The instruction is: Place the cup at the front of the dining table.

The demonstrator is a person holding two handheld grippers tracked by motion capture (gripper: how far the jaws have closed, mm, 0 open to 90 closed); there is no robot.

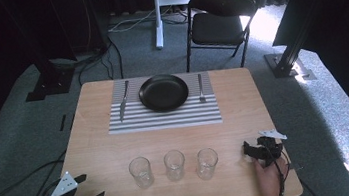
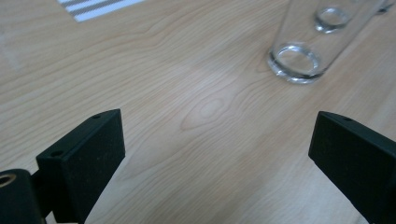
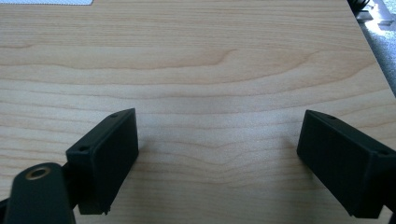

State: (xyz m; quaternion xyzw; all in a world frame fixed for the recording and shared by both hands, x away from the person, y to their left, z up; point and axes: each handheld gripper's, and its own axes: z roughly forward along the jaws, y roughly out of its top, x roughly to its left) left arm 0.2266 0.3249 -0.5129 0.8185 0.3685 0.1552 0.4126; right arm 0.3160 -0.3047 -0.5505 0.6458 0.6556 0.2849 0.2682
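A: What is seen nearest the table's near edge?

B: The left gripper [image 1: 84, 189] is held at about seven o'clock, its jaws spread wide with nothing between them. At about five o'clock the right gripper [image 1: 255, 149] is held low over the wooden table [image 1: 102, 142], its jaws likewise wide apart and empty.

A: And where is the thing being approached?

B: Three clear drinking glasses are lined up along the near edge. The left glass [image 1: 141, 171] is nearest the left gripper, at roughly its two o'clock; the middle glass [image 1: 174, 164] and the right glass [image 1: 206, 163] are set beyond it in the row. All are upright, the long axis vertical, the open mouth pointed up.

A: What could go wrong?

B: If the left glass is approached too high or at an angle, its rim may be struck and the glass tipped toward its neighbour. Smooth walls may also slip if they are clamped too lightly.

A: And farther off?

B: At twelve o'clock a striped placemat [image 1: 165, 119] is laid, bearing a black plate [image 1: 164, 92], with a knife [image 1: 123, 101] on one side and a fork [image 1: 200, 87] on the other.
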